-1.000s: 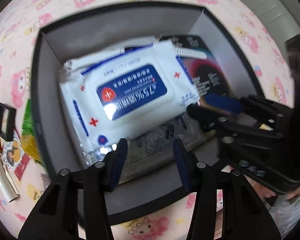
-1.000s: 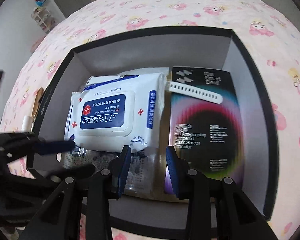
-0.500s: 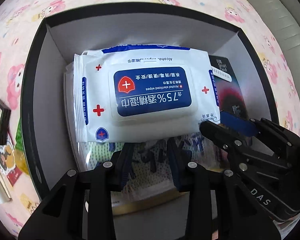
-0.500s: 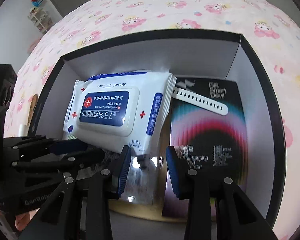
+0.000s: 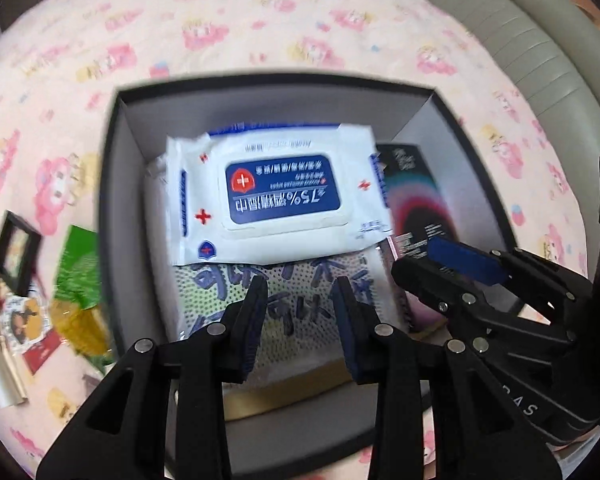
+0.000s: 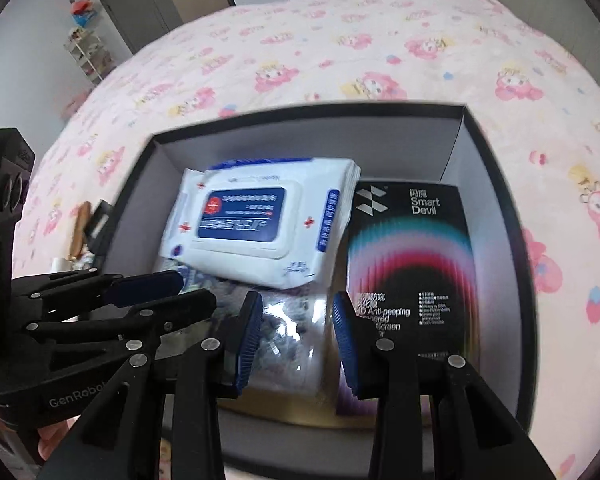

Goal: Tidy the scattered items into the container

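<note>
Both claws, left claw and right claw, part-open and empty; I'd pinch the light, crinkly green packet by its edge beside the box.

In the box, the wipes pack lies left of the screen-protector pack, overlapping a bag

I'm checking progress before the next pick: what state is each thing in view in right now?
Box: open, no lid, on the bedspread.
Alcohol wipes pack: inside the box, flap closed, lying on a printed packet.
Printed packet: in the box, partly under the wipes.
Smart Devil screen protector box: lying flat in the box, right side.
Green sachet: outside the box.
Small black frame: outside the box.
Left gripper: open, empty.
Right gripper: open, empty.
</note>
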`<act>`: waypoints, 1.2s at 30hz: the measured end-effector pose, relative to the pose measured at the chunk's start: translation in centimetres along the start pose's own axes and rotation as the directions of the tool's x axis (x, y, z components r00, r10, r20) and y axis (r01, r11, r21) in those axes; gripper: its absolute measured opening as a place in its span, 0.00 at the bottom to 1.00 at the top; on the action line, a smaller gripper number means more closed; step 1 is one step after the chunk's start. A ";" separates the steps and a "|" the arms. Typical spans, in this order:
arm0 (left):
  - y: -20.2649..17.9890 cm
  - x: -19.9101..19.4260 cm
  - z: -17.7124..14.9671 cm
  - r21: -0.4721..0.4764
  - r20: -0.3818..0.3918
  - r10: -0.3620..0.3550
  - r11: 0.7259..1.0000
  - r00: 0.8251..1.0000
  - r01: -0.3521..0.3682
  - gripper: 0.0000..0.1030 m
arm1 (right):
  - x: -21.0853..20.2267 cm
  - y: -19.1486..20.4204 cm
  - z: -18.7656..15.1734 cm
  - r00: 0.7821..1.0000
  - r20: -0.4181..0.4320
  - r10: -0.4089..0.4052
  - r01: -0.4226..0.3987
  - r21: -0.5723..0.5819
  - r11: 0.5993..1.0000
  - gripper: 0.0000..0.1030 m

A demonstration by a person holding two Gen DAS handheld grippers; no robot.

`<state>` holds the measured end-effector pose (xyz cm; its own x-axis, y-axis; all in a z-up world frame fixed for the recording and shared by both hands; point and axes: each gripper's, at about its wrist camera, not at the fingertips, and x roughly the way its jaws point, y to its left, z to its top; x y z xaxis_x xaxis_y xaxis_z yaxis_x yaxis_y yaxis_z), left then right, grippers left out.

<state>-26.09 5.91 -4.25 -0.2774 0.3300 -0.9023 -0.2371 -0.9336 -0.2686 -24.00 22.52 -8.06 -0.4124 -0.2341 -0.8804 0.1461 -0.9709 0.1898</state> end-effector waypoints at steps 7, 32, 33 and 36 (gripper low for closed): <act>-2.3 -2.4 -1.8 0.013 0.097 0.009 1.000 0.995 -0.010 0.32 | -3.1 2.3 0.0 0.997 0.081 -0.009 0.011 -0.025 1.000 0.32; -4.3 -14.0 -13.3 0.021 0.351 0.126 0.990 0.928 -0.142 0.44 | -15.2 10.2 -8.8 0.954 0.294 -0.051 0.080 -0.086 0.993 0.37; -4.2 -14.3 -13.8 0.019 0.360 0.133 0.989 0.924 -0.150 0.46 | -15.4 10.5 -9.2 0.953 0.297 -0.051 0.081 -0.089 0.993 0.38; -4.1 -15.1 -15.7 0.010 0.388 0.153 0.985 0.909 -0.170 0.48 | -16.1 11.3 -10.7 0.948 0.313 -0.050 0.085 -0.097 0.992 0.39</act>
<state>-6.33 2.59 5.18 -0.6498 0.2113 -0.7302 -0.1958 -0.9747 -0.1078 -6.10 15.87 3.61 -0.6800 -0.1889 -0.7085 0.1968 -0.9778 0.0717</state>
